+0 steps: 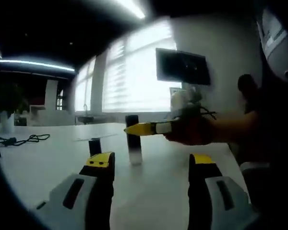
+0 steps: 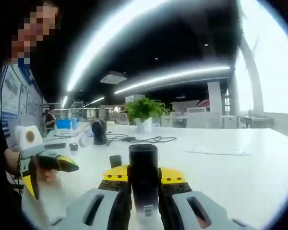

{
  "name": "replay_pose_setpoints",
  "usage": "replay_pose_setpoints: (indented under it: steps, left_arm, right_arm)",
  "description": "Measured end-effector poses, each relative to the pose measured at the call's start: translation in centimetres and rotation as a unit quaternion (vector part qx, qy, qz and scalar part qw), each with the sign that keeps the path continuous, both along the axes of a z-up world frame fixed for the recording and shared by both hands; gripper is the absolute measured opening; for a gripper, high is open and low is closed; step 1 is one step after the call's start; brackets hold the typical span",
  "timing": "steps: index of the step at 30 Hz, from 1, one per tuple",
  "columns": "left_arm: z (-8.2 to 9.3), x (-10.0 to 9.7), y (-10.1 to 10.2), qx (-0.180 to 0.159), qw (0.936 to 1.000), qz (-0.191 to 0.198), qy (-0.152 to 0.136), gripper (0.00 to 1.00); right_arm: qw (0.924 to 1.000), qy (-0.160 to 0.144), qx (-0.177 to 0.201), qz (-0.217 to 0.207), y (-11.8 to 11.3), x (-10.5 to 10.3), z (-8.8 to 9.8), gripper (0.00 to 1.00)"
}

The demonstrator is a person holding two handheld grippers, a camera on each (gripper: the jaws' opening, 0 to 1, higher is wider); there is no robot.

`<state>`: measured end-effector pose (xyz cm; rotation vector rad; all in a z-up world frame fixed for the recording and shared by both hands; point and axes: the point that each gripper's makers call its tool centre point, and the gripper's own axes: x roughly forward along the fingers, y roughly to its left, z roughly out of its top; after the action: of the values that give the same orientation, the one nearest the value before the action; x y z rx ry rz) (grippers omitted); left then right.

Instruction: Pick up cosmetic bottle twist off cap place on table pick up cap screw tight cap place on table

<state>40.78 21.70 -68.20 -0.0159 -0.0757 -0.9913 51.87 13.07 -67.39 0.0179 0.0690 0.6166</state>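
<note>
A dark cosmetic bottle [image 1: 133,140] stands upright on the white table [image 1: 48,163]. In the right gripper view the bottle [image 2: 143,182] sits between my right gripper's [image 2: 144,175] jaws, which are shut against its sides. My left gripper [image 1: 150,160] is open, a little short of the bottle, with nothing between its jaws. The right gripper [image 1: 145,128] comes in from the right, held by a hand, its yellow tip by the bottle's top. A small dark cylinder [image 1: 94,146], perhaps the cap, stands just left of the bottle and appears as a cylinder [image 2: 115,161] behind it. The left gripper [image 2: 57,163] is held at the left.
A black cable [image 1: 19,140] lies at the table's far left. Across the table stand a potted plant [image 2: 144,112], more cables [image 2: 139,140], a round dark object [image 2: 100,132] and a sheet of paper [image 2: 216,151]. A monitor [image 1: 182,66] hangs on the wall.
</note>
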Motion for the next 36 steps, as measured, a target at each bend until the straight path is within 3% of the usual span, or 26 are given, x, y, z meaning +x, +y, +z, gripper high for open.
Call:
replay_pose_setpoints:
  steps: [7,10,14,20,31,36]
  left_arm:
    - [-0.1,0.5,0.3,0.002,0.9999,0.013,0.0,0.52]
    - [0.3,0.4,0.3,-0.012,0.9999,0.01,0.002,0.52]
    - [0.1,0.6,0.3,-0.006,0.9999,0.013,0.001,0.52]
    - [0.0,0.7,0.4,-0.002,0.9999,0.014,0.001,0.51]
    - [0.0,0.7,0.4,-0.001,0.9999,0.014,0.001,0.51]
    - [0.0,0.7,0.4,-0.001,0.9999,0.016,0.0,0.51]
  right_arm:
    - [0.9986,-0.007,0.002,-0.053,-1.6,1.6,0.2,0.14]
    - [0.9982,-0.008,0.001,-0.059,-1.8,1.8,0.1,0.14]
    - [0.9976,-0.019,-0.018,-0.065,-1.7,2.0,0.0,0.14]
    - [0.9973,-0.011,0.003,-0.072,-1.9,2.1,-0.2,0.15]
    - [0.9971,-0.009,-0.002,-0.075,-1.9,2.1,-0.3,0.15]
    - [0.9969,-0.017,0.005,-0.077,-1.9,1.8,0.3,0.26]
